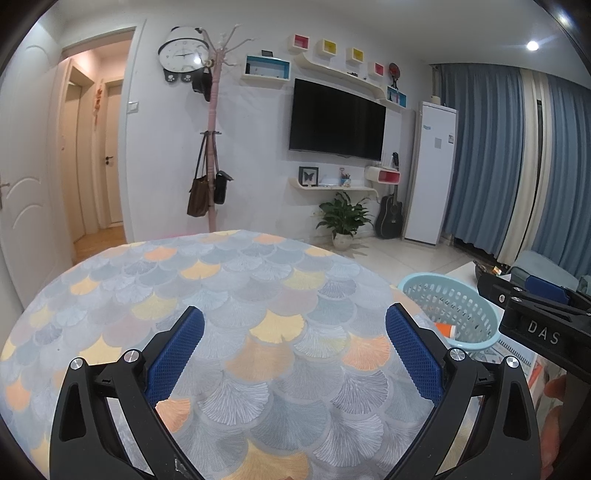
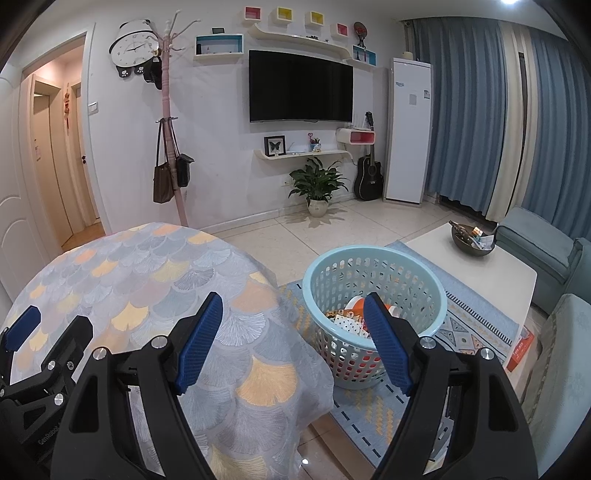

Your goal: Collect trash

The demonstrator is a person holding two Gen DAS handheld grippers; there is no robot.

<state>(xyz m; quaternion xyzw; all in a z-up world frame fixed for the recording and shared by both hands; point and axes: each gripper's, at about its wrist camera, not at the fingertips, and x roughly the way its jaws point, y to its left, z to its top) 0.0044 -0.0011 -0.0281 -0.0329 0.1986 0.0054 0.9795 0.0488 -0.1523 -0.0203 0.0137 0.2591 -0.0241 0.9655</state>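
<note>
The left hand-held gripper (image 1: 294,345) hangs wide open and empty above the cloth-covered worktop (image 1: 229,295). The right hand-held gripper (image 2: 293,341) is likewise spread and empty. One light-blue basket (image 2: 373,266) on the rug (image 2: 476,317) holds the trash (image 2: 351,317), clearest in the right wrist view.

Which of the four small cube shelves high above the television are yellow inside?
The two middle cubes are yellow inside; the outer cubes at the left and right ends are pink.
</note>
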